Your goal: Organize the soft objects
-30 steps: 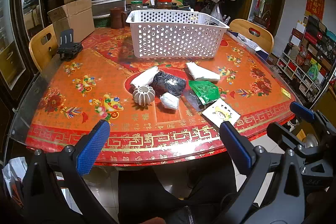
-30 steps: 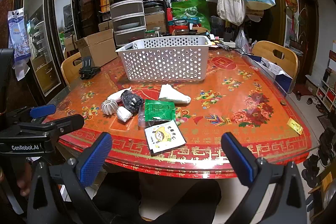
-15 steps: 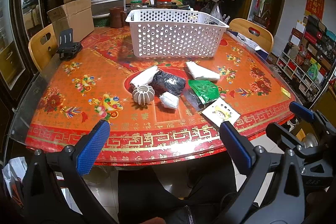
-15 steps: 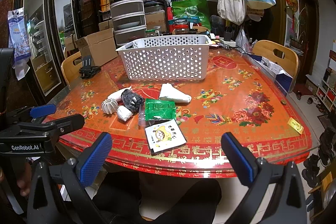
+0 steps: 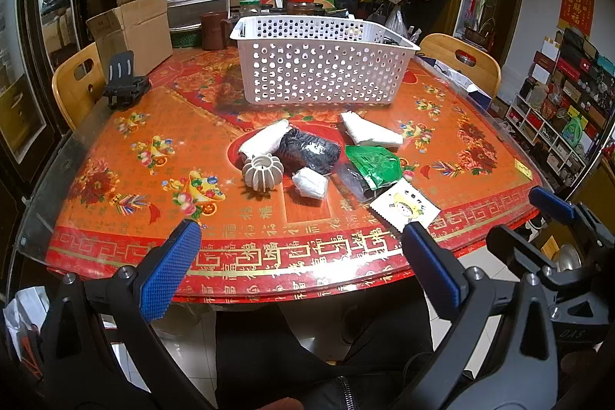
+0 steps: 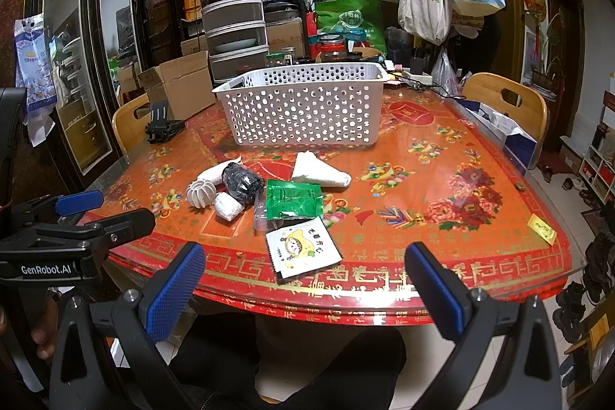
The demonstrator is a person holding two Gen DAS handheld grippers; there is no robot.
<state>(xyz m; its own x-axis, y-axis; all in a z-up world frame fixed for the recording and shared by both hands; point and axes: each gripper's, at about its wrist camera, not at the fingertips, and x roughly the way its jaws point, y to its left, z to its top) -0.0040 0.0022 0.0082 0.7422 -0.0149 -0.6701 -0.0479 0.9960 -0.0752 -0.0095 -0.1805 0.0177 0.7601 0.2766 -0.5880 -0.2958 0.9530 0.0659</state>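
Note:
A cluster of soft items lies mid-table: a white roll, a black mesh bundle, a ribbed grey ball, a small white wad, a folded white cloth, a green packet and a white cartoon packet. Behind them stands a white perforated basket. My left gripper hangs open at the table's near edge, below the items. My right gripper is open too, near the cartoon packet, with the basket farther back.
A red patterned table under glass carries a black phone stand, a cardboard box and jars behind the basket. Wooden chairs flank it. A person's dark-clothed legs sit below the near edge.

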